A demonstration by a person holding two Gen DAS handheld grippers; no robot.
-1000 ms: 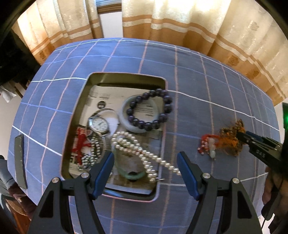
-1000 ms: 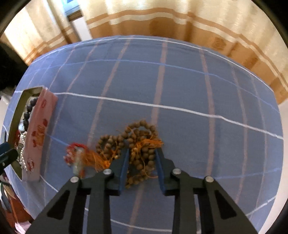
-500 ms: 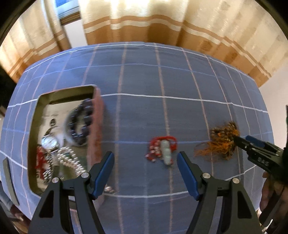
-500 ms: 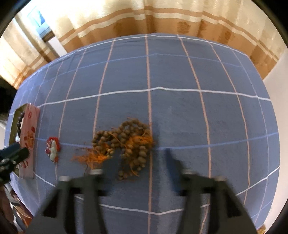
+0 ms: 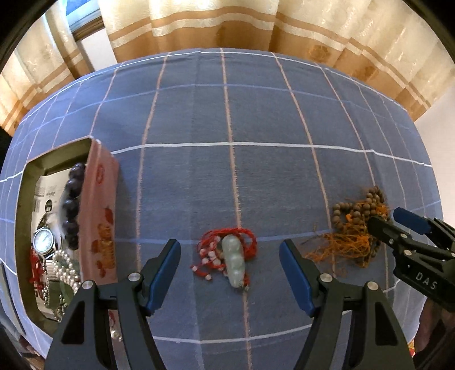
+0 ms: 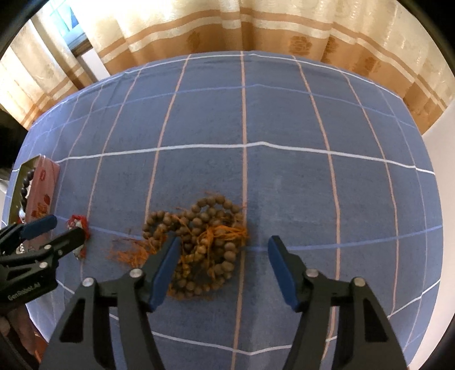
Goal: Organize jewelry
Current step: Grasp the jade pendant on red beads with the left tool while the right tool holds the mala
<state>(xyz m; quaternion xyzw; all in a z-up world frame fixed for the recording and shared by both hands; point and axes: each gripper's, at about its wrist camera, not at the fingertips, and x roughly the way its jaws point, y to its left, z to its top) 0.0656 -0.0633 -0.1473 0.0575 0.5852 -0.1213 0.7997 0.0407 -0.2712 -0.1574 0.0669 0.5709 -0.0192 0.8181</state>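
Spreading both jaws wide, left gripper (image 5: 230,261) over jade pendant (image 5: 234,259), box (image 5: 98,216) cut off

blue checked cloth (image 5: 256,176), striped curtains (image 6: 256,25)

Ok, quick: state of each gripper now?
Left gripper: open, empty, jade pendant lying between its jaws.
Right gripper: jaws just opened, empty over wooden beads.

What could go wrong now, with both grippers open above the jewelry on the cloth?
The left gripper frames the jade pendant; its loose red cord may snag or slip from the pads. The right gripper, whose jaws have just been opening, hangs over the tangled wooden beads; the orange tassel could trail.
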